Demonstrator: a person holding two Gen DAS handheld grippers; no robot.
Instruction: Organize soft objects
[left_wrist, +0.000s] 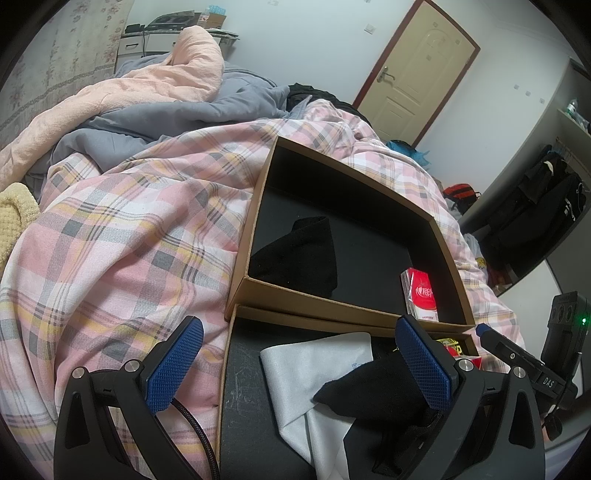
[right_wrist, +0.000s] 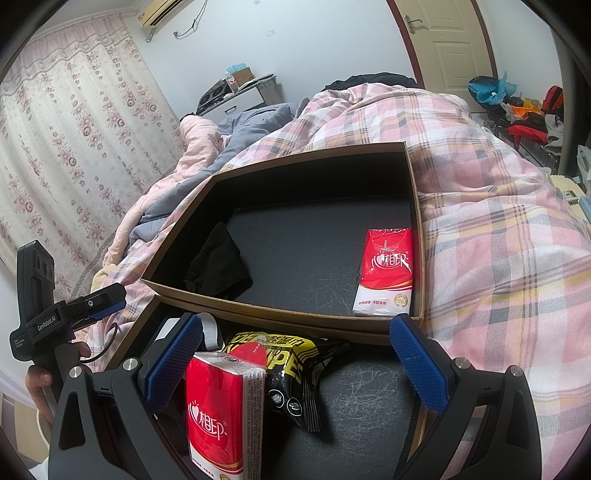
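Both grippers, left gripper (left_wrist: 295, 363) and right gripper (right_wrist: 295, 365), spread wide, gripping nothing; black sock (left_wrist: 373, 384) lies on the near box's (left_wrist: 236, 369) floor, limp and light, so pinch its bunched middle.

Left gripper (left_wrist: 297, 363): I see jaws wide apart, over near box (left_wrist: 236, 369).
Near box: grey cloth (left_wrist: 317, 362), black sock (left_wrist: 373, 384) overlapping.
Far box (left_wrist: 332, 295): folded black sock (left_wrist: 299, 254), red tissue pack (left_wrist: 421, 295).
Bed: plaid quilt (left_wrist: 129, 240).

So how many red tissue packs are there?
2. One tissue pack lies in the far box's right corner; another stands in the near box. More may be hidden.
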